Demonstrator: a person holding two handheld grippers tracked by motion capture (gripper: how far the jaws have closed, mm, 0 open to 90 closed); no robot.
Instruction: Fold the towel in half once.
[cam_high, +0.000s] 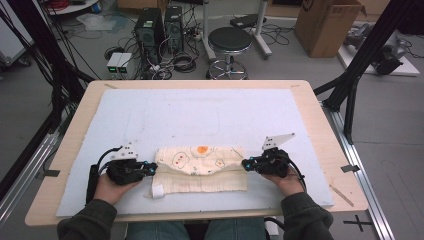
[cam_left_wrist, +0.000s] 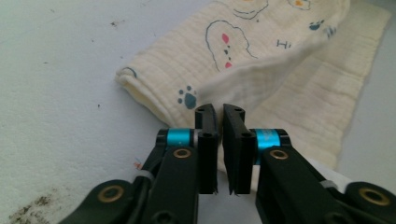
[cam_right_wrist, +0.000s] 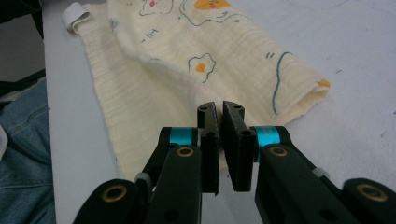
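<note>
A cream muslin cloth (cam_high: 200, 167) printed with fried eggs and paw marks lies folded on the white mat near the table's front edge. Its upper layer is doubled over the lower one. A white loop tag (cam_high: 158, 191) sticks out at its front left corner. My left gripper (cam_high: 152, 168) is at the cloth's left end. In the left gripper view its jaws (cam_left_wrist: 218, 112) stand nearly together on the cloth's (cam_left_wrist: 261, 60) folded edge. My right gripper (cam_high: 245, 164) meets the right end. Its tips (cam_right_wrist: 218, 108) pinch the cloth's (cam_right_wrist: 187, 60) fold the same way.
The white mat (cam_high: 210, 110) covers most of the wooden table (cam_high: 320, 125), with bare room behind the cloth. Beyond the table stand a black stool (cam_high: 229, 42), computer towers (cam_high: 150, 30) with cables, and a cardboard box (cam_high: 325, 25). Black frame posts (cam_high: 350, 85) rise at the right.
</note>
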